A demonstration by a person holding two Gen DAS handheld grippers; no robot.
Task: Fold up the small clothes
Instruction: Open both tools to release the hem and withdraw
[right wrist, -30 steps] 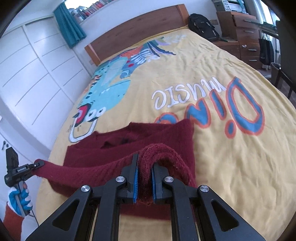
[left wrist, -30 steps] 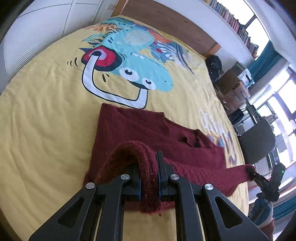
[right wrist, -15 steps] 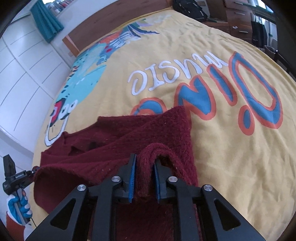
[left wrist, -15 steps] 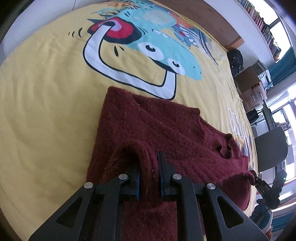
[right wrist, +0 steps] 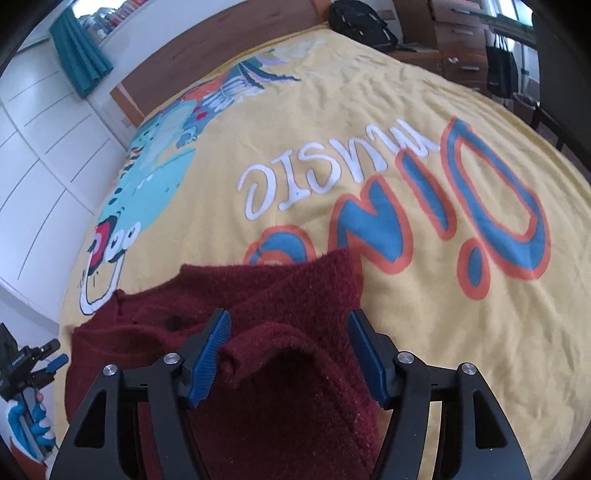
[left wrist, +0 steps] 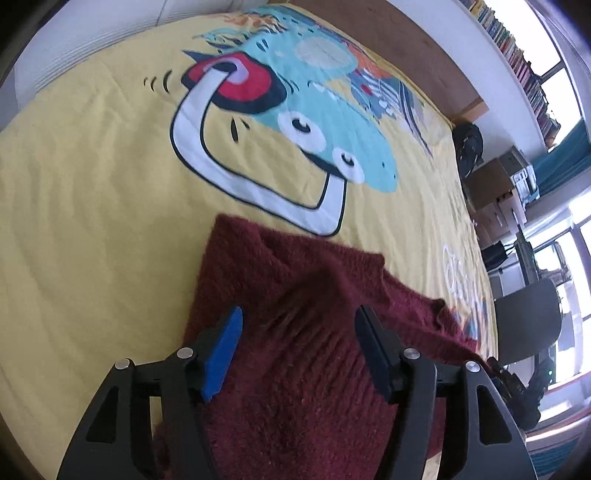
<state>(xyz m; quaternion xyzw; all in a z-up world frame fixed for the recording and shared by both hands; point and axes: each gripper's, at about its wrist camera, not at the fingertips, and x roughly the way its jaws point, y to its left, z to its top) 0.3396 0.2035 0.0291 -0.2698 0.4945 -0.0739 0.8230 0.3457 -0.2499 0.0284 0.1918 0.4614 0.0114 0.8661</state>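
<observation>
A dark red knitted sweater (left wrist: 295, 295) lies folded over on the yellow bedspread (left wrist: 92, 221). My left gripper (left wrist: 297, 326) hovers just over its near folded edge. Its jaws are opening; the knit lies under the gap and the blue pads (left wrist: 221, 350) do not press it. In the right wrist view the same sweater (right wrist: 295, 295) shows a raised fold of knit between the spreading jaws of my right gripper (right wrist: 288, 332), loose and unpinched. The left gripper (right wrist: 33, 365) appears at the far left of that view, held by a gloved hand (right wrist: 26, 432).
The bedspread (right wrist: 406, 129) carries a cartoon dinosaur print (left wrist: 314, 122) and large lettering (right wrist: 424, 206). A wooden headboard (right wrist: 221, 48), white wardrobe doors (right wrist: 37, 147), a black backpack (right wrist: 362, 22), drawers (right wrist: 461, 55) and a dark chair (left wrist: 528, 325) surround the bed.
Both grippers were shut on folds of the sweater and have come down toward the bed. Both have now opened, and the released knit has dropped onto the rest of the sweater.
</observation>
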